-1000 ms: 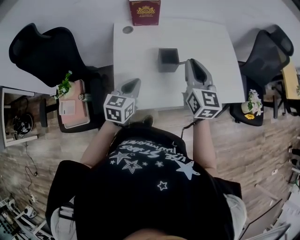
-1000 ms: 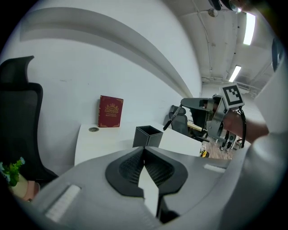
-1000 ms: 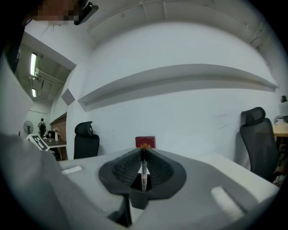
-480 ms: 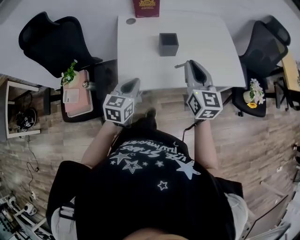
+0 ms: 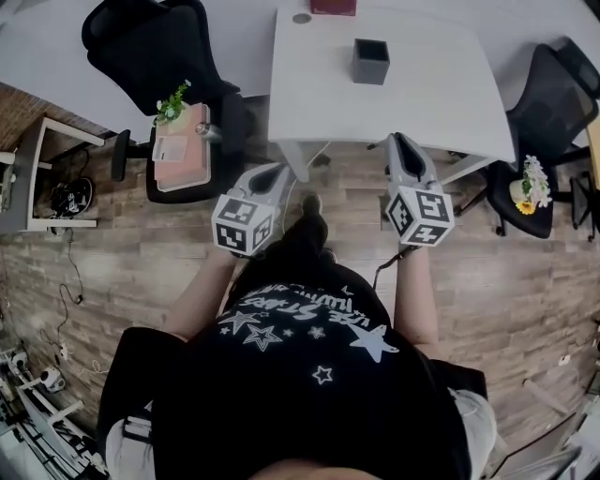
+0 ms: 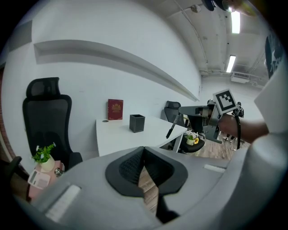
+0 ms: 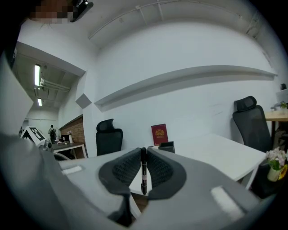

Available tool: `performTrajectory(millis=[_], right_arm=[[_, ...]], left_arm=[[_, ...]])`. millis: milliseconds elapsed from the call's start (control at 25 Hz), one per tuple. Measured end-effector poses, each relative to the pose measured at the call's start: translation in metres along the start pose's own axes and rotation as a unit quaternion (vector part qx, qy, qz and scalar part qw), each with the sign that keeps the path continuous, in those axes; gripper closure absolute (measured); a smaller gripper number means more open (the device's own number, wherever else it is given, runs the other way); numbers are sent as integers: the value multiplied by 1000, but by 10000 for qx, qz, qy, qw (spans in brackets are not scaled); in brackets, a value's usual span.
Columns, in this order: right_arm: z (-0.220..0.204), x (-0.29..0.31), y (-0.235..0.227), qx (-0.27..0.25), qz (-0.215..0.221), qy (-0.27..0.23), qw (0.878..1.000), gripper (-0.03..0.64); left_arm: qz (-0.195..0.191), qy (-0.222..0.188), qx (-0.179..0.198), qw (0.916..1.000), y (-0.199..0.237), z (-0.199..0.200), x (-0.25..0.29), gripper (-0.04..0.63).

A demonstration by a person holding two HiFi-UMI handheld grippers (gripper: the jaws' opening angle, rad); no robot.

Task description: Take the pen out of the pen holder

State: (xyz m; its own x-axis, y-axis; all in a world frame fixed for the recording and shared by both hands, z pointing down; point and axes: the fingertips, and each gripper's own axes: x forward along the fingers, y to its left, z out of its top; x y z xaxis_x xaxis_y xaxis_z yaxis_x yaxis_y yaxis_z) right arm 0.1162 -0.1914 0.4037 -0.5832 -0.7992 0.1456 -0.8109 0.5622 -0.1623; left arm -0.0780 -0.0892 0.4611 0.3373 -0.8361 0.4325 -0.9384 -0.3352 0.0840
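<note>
Holding both grippers over the wooden floor point(image 5: 349, 192), short of the table edge, the person point(image 5: 300, 375) had the main step done as far as the views showed. The right gripper point(image 7: 143, 158) was closed on the pen point(image 7: 143, 173), a slim dark one with a pale band. It was pinched upright between the ribbed pads, its lower end hanging free below them. In the left gripper view the same pen slanted down from those jaws in open air, touching nothing. The left gripper point(image 6: 144, 155) was closed as well, its pads meeting at the tips with nothing between them and only floor boards showing through the gap lower down, so it took no part in the carrying. Beyond the two grippers stood the white table point(image 5: 431, 103). On it, well apart from the pen, the dark square pen holder point(image 5: 370, 61) sat upright toward the far side. The head view looked into its top and I could make out nothing standing in it, though the inside was dark. Further back a red book point(image 5: 333, 6) stood at the wall end of the table. By my judgement the pen was out of the holder and clear of it, so the task's own demand was met. What remained, if anything, was setting the pen down somewhere, which the task sentence did not ask.
</note>
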Motion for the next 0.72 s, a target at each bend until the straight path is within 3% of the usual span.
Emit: performTrajectory(millis=[160,320,720], right_arm=[[-10,-8,19,-6,74,95,9999,574],[-16,-8,33,-53,68,194,9998,574],[-27,-12,77,-55,-613,328,9976,574]], left_arm=[[331,-99,-84,9994,19,-2,-33,584],[412,-193,-165,9988,32,1,-48,584],[-275,-173,-281,9991,69,-9,-59,584]])
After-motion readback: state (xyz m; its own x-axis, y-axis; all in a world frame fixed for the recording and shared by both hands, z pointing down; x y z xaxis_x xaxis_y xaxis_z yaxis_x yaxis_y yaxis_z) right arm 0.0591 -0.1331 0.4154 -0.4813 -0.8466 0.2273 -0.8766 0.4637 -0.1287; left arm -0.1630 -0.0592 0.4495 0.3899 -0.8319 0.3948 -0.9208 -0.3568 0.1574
